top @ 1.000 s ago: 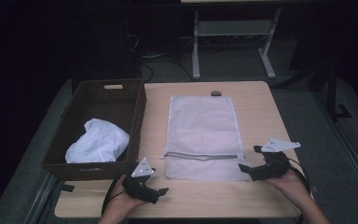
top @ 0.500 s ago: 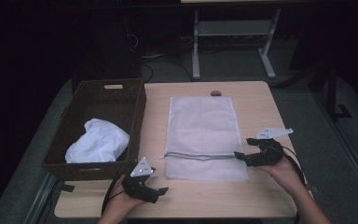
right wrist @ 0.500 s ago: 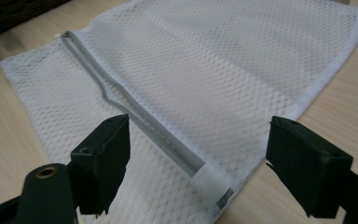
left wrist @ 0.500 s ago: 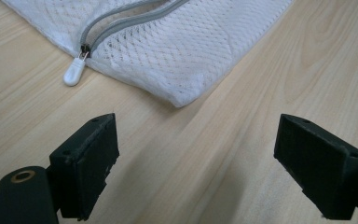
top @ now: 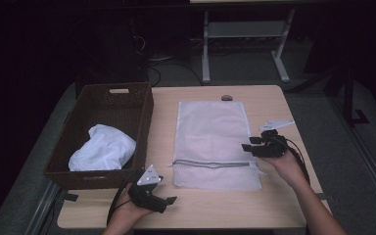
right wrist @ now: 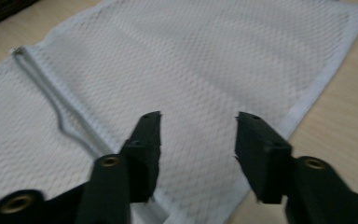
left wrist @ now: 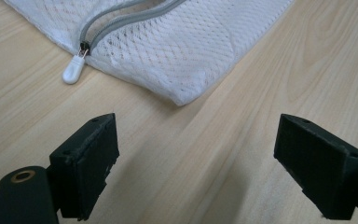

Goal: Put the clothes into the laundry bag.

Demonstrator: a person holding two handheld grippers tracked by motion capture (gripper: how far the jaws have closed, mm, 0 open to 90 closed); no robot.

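A white mesh laundry bag point(top: 214, 142) lies flat on the middle of the table, its grey zipper point(top: 210, 163) running across near the front end. The zipper's white pull tab point(left wrist: 73, 72) rests at the bag's left edge. My left gripper point(top: 169, 200) sits open near the table's front edge, just short of the bag's front left corner point(left wrist: 179, 95), nothing between its jaws. Over the bag's right edge hovers my right gripper point(top: 246, 146), open and pointing left across the mesh point(right wrist: 200, 70), with the zipper point(right wrist: 63, 116) to its left.
A dark wicker basket point(top: 103, 104) stands at the table's left side and holds a crumpled white cloth point(top: 103, 148). A small dark object point(top: 226, 97) lies at the table's far edge. Bare wood point(top: 225, 208) runs along the front.
My right gripper has moved up and leftward from the front right of the bag to its right edge. The left gripper has stayed put.
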